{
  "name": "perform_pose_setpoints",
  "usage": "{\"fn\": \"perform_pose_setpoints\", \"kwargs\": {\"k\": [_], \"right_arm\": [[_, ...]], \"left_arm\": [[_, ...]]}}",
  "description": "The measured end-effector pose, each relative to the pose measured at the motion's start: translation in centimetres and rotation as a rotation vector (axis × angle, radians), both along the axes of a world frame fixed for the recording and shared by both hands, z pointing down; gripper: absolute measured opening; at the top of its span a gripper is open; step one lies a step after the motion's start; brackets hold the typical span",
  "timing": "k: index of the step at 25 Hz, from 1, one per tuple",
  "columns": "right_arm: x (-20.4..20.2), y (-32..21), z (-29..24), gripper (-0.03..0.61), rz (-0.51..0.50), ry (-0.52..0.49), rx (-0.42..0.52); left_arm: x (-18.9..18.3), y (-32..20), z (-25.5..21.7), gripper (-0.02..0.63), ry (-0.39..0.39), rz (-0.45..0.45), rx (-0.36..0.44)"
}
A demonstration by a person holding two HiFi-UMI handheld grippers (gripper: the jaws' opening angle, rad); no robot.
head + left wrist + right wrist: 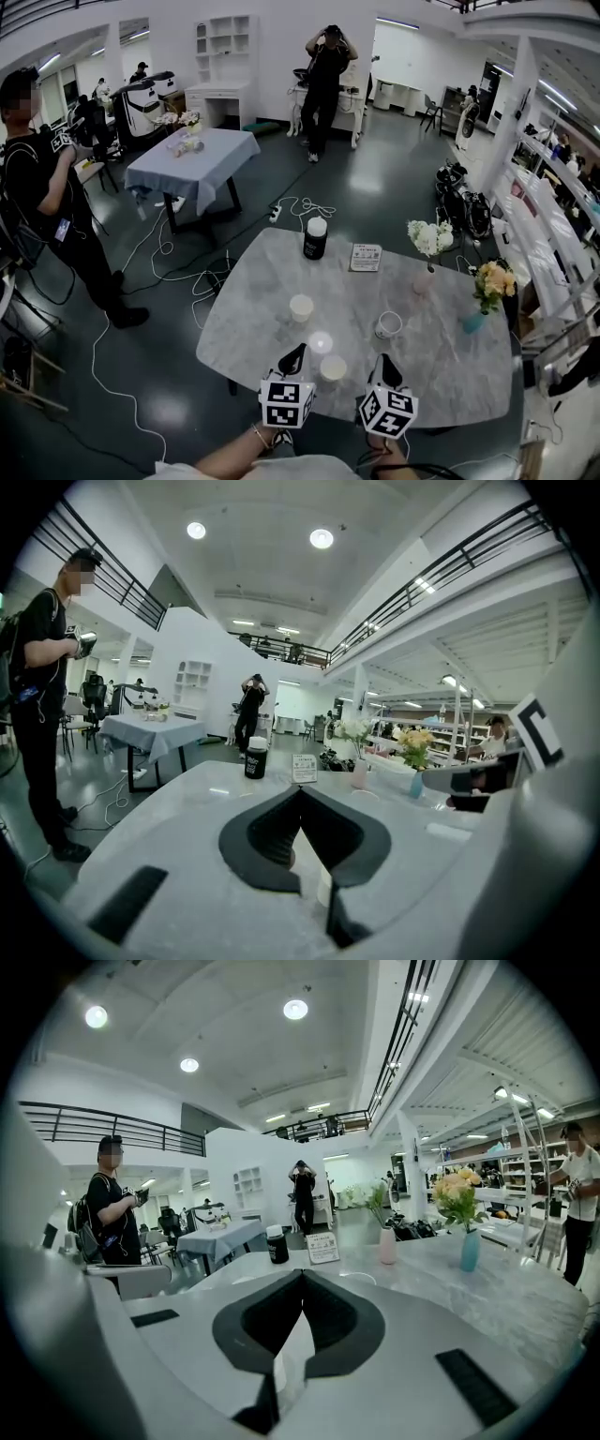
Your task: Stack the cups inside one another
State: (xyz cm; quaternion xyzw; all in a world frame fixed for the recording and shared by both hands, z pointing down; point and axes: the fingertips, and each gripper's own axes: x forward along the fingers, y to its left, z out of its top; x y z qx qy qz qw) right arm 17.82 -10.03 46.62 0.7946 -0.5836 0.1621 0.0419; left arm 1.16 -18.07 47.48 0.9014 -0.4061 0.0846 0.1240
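Three pale cups stand apart on the grey marble table (244,309): one (301,307) near the middle, a second (321,342) just in front of it, and a third (333,367) nearest me. A white mug (388,324) stands to their right. My left gripper (298,349) hovers at the table's near edge, just left of the two nearer cups, shut and holding nothing. My right gripper (382,358) is beside it, just in front of the mug, also shut and empty. In each gripper view the black jaws meet at the tip (300,789) (302,1272).
At the table's far side stand a black bottle with a white lid (316,238) and a small card sign (366,257). A vase of white flowers (427,246) and one of yellow flowers (492,286) stand at the right. People stand beyond; cables lie on the floor.
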Motion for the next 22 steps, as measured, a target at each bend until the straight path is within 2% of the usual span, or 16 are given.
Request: {"fn": "perform_pose_setpoints", "kwargs": {"k": [10,22], "right_arm": [[0.9,-4.4,1.1,0.006,0.004,-0.019,-0.026],[2.5,-5.4,2.5,0.006,-0.062,-0.057,-0.068]], "left_arm": [[1.0,-4.8,1.9,0.003,-0.012,0.023,-0.049],[3.1,-4.6,2.9,0.003,-0.036,-0.016,-0.102]]}}
